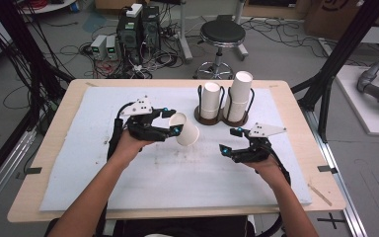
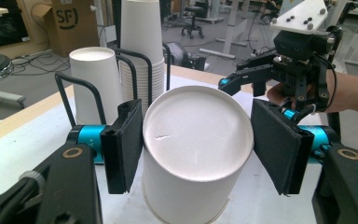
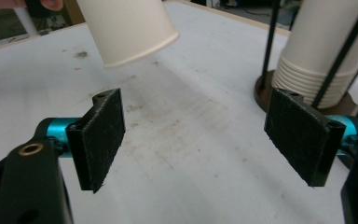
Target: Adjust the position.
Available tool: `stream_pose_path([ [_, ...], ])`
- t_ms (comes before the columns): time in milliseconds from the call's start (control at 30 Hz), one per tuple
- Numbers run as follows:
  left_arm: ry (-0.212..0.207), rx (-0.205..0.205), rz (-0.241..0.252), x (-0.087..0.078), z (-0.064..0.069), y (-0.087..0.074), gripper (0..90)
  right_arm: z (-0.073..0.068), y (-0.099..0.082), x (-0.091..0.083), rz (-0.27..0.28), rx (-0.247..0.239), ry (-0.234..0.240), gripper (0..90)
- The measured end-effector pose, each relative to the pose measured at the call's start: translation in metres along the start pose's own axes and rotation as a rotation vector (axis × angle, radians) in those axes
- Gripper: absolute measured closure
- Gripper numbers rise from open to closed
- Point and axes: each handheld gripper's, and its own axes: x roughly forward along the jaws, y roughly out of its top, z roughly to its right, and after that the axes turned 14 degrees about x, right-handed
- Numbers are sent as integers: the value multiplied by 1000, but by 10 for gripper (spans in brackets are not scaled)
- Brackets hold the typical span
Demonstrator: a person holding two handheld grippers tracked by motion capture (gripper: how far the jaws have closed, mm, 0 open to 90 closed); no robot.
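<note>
Now the left gripper (image 1: 173, 127), fingers clamped on an upturned paper cup (image 1: 185, 129), carries it over the desk (image 1: 94, 163); next, probably handing it to the right gripper (image 1: 230, 142), whose fingers stand apart.

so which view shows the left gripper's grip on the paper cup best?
The left gripper view: the paper cup sits upside down between both black pads, base facing the camera. The high view shows the left gripper holding it tilted, the contact too small to judge. The right gripper view shows its rim end above the mat.
</note>
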Motion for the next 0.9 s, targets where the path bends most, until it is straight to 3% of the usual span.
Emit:
stream_pose_path([
  [400,-23,-12,23,-7,18,-11,363,-23,4,17,46,-18,103,207],
  [900,-65,-9,-4,-1,25,-23,364,-36,4,39,16,-50,206,207],
])
